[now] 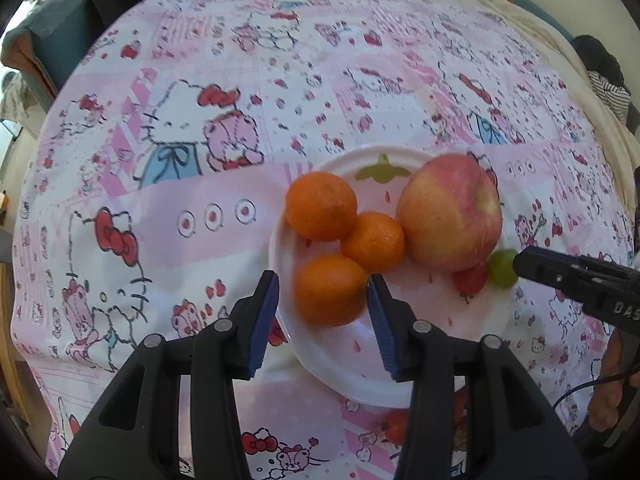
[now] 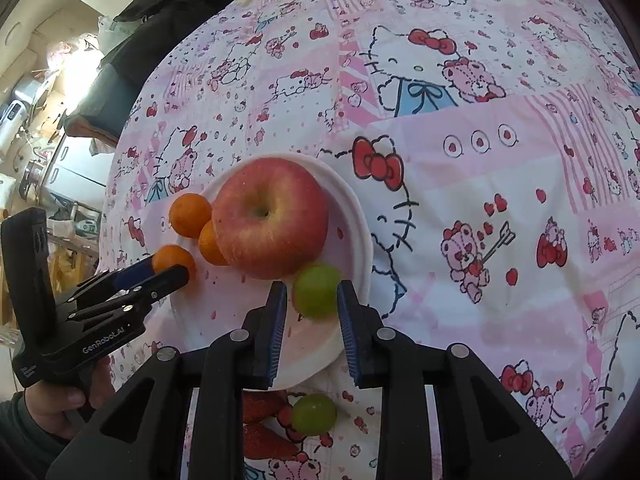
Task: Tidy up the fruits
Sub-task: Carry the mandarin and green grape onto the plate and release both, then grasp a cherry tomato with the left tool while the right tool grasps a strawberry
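A white plate (image 1: 332,364) on the pink cloth holds a red apple (image 1: 450,212), three mandarins and a green grape (image 1: 503,267). My left gripper (image 1: 324,300) is open, its jaws on either side of the nearest mandarin (image 1: 331,290), with a gap on the left side. My right gripper (image 2: 312,300) is open around the green grape (image 2: 316,290) at the plate's (image 2: 360,216) near rim, beside the apple (image 2: 270,220). A strawberry (image 1: 471,279) lies under the apple's edge.
A second green grape (image 2: 313,414) and strawberries (image 2: 264,440) lie on the cloth just off the plate, under my right gripper. A red fruit (image 1: 396,424) lies on the cloth below the plate. Dark clothing (image 2: 160,12) and clutter lie beyond the cloth's far left edge.
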The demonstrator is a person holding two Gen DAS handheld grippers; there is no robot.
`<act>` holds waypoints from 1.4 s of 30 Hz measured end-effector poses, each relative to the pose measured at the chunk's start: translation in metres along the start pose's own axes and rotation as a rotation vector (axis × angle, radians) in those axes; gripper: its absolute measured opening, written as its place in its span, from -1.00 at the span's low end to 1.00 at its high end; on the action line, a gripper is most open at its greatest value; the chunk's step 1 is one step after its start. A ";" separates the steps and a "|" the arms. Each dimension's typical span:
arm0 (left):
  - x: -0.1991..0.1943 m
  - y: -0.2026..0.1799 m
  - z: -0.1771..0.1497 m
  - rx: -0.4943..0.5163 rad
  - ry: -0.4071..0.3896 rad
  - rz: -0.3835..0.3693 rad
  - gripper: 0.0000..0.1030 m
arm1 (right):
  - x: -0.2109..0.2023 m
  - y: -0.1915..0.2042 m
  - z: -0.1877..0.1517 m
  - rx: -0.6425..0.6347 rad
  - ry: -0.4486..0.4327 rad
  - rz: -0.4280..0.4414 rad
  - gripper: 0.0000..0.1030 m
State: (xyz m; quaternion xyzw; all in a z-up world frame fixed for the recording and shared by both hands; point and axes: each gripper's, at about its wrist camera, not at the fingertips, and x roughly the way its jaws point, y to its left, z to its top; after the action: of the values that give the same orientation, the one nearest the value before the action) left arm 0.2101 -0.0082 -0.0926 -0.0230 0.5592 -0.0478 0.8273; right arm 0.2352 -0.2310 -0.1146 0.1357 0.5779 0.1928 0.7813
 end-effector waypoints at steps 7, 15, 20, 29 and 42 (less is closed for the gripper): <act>-0.005 0.000 0.001 0.000 -0.015 -0.001 0.10 | -0.001 0.000 -0.001 0.000 0.002 0.005 -0.41; -0.010 0.001 0.000 -0.018 -0.020 -0.007 0.10 | -0.017 0.010 -0.008 -0.041 -0.046 -0.005 0.42; -0.020 0.001 -0.004 -0.020 -0.043 -0.005 0.10 | -0.030 0.013 -0.017 -0.034 -0.072 -0.010 0.42; -0.050 0.005 -0.025 -0.024 -0.091 0.006 0.10 | -0.055 0.019 -0.038 -0.047 -0.125 -0.032 0.43; -0.048 0.012 -0.071 -0.124 -0.010 -0.070 0.10 | -0.079 0.016 -0.084 0.009 -0.149 -0.032 0.43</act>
State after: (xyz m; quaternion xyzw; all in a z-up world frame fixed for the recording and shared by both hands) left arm 0.1270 0.0099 -0.0757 -0.0943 0.5558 -0.0419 0.8249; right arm 0.1325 -0.2537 -0.0651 0.1437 0.5210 0.1671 0.8246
